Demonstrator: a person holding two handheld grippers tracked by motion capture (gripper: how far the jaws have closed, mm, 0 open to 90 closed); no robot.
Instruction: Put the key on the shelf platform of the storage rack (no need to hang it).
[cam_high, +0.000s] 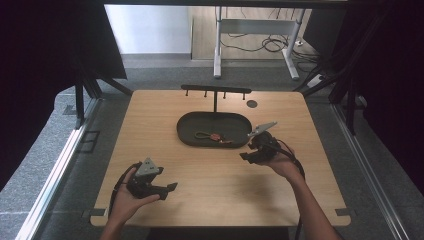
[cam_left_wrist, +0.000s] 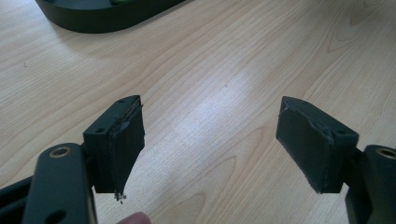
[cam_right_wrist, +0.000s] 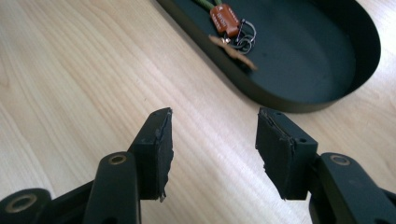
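keychain (cam_high: 215, 136) lies in the black oval tray (cam_high: 186, 134), long axis left-right, green loop left, rings right. left gripper (cam_high: 171, 188) wide open near table's front edge; right gripper (cam_high: 244, 150) open just beside tray's right end. light wood table (cam_high: 210, 175), grey carpet (cam_high: 45, 150).

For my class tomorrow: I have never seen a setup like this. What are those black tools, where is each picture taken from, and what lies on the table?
A person holds a hand-operated two-jaw gripper in each hand: the left gripper and the right gripper. Both are open and hold nothing. One picture looks down from above the wooden table. The other two come from cameras riding on each gripper, looking along its jaws. On the table lies a dark oval tray holding a keychain with an orange tag. Behind it stands a small black rack.
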